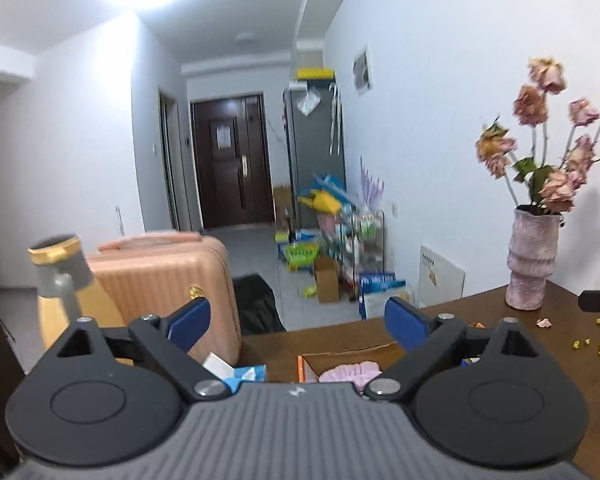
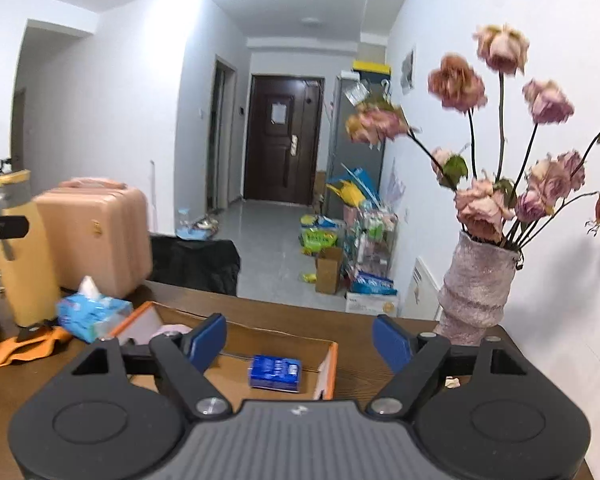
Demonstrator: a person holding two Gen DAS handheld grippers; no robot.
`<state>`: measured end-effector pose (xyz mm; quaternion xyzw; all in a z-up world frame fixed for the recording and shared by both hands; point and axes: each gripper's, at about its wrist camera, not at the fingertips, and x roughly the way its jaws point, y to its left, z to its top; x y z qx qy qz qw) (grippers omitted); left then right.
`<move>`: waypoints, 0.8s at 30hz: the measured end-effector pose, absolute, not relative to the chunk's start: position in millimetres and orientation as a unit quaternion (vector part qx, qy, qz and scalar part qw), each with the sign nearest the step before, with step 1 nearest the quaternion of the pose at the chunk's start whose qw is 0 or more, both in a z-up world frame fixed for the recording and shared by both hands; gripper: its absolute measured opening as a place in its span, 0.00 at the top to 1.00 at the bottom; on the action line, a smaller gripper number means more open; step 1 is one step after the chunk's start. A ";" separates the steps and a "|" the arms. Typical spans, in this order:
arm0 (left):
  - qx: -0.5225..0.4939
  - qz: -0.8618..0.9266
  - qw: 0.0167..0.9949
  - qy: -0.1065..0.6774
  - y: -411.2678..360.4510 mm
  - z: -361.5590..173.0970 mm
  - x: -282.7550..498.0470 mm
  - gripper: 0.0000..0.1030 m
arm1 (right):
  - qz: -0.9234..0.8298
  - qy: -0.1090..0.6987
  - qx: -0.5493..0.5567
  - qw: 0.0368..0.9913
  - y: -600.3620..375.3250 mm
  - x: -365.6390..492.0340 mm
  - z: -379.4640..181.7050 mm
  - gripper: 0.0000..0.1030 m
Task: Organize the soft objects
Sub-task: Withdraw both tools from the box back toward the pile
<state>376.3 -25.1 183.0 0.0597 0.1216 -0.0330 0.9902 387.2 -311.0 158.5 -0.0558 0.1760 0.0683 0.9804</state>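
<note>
Shallow cardboard box (image 2: 236, 364) (orange-edged) on wooden table (image 2: 352, 376) holds glossy blue packet (image 2: 275, 373) and frilly pink fabric (image 1: 350, 372). Left gripper (image 1: 298, 322) and right gripper (image 2: 299, 340): jaws wide apart, holding nothing, above box.

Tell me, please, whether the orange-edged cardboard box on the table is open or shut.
Open: the orange-edged cardboard box has no lid over it, and a small blue packet lies visible inside.
</note>
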 end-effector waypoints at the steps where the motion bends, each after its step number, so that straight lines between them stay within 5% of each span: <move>1: 0.063 -0.031 0.991 0.114 -23.3 182.8 365.8 0.07 | 0.070 0.170 -0.053 0.982 -309.9 376.7 160.1 0.22; 11: 0.043 -0.020 0.996 0.077 9.4 157.4 263.7 0.03 | 0.073 0.116 -0.026 0.990 -302.8 284.5 154.6 0.17; 24: 0.039 -0.012 0.997 0.067 22.7 57.9 105.4 0.00 | 0.103 0.100 -0.023 0.989 -260.1 118.5 49.9 0.13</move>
